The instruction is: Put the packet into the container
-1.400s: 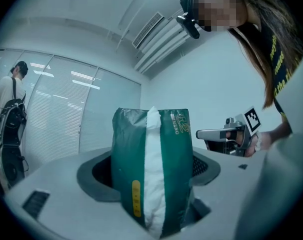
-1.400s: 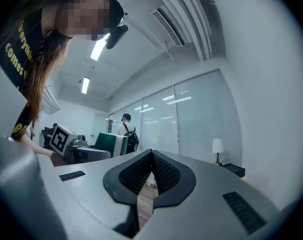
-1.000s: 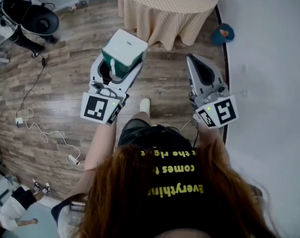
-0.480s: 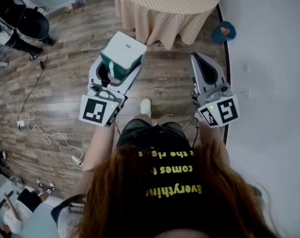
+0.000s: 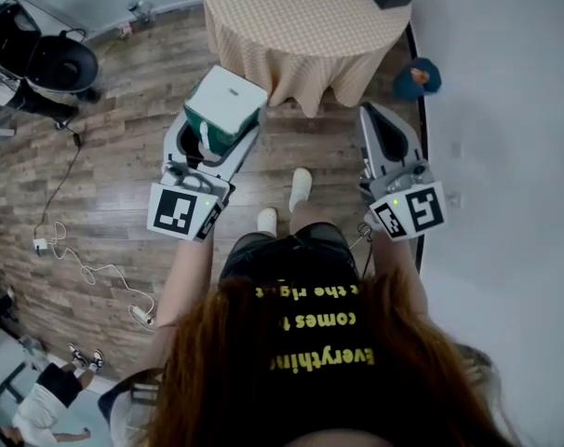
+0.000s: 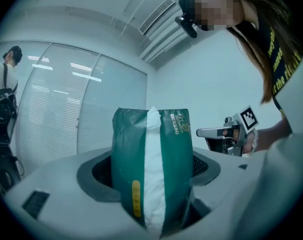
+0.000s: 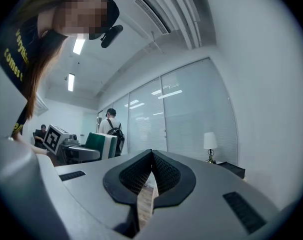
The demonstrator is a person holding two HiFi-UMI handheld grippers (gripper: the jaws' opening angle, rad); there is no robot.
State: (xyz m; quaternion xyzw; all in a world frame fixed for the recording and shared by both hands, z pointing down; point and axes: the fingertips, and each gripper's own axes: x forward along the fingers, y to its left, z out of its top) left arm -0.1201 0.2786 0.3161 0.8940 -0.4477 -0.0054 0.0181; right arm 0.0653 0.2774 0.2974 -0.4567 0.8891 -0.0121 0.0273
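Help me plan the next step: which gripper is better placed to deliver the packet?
Left. The left gripper grips the green-and-white packet between its jaws, pointing toward the cloth-covered round table ahead. The right gripper is shut and empty, so it would need a handover first.

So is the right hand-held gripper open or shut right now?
Shut. In its own view, the right hand-held gripper has its jaws meeting at the tips, with nothing between them.

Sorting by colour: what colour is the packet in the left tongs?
Packet: green, white stripe; left gripper view.
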